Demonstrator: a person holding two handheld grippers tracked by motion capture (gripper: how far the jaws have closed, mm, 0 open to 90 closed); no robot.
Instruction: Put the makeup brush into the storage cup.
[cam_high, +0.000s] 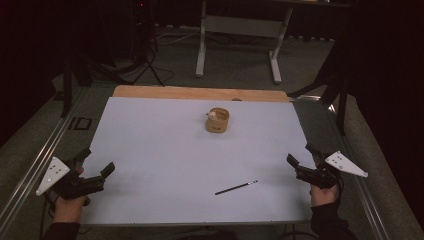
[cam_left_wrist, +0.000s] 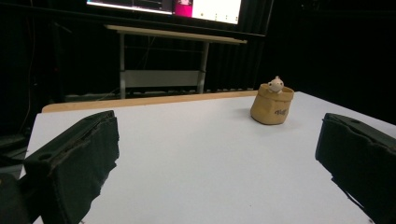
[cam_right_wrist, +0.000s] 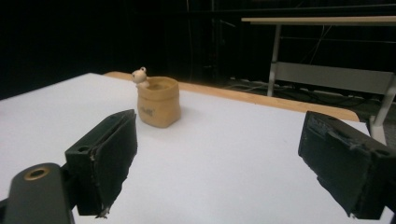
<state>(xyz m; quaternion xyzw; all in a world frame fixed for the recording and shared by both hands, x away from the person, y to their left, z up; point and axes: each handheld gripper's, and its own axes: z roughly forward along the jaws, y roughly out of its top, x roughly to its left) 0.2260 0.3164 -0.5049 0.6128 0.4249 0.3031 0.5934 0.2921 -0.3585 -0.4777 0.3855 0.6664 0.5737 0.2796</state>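
**A:** Looks like nothing's started yet. Left gripper (cam_high: 107, 170) and right gripper (cam_high: 292, 161) both sit at the near corners of the table (cam_high: 150, 145), jaws spread wide, nothing in either.

**B:** So what's first? The pen (cam_high: 236, 187)?

**A:** I'd guess so. It lies flat near the front edge, closer to the right gripper, well apart from the cup (cam_high: 217, 120) farther back. Next move probably means reaching over and lining the jaws across it.

**B:** Count?

**A:** One pen, one cup with one little figure (cam_high: 213, 115) on its rim, two grippers.

Tan pot (cam_high: 217, 121), seemingly black pen (cam_high: 236, 187), white table (cam_high: 160, 150)
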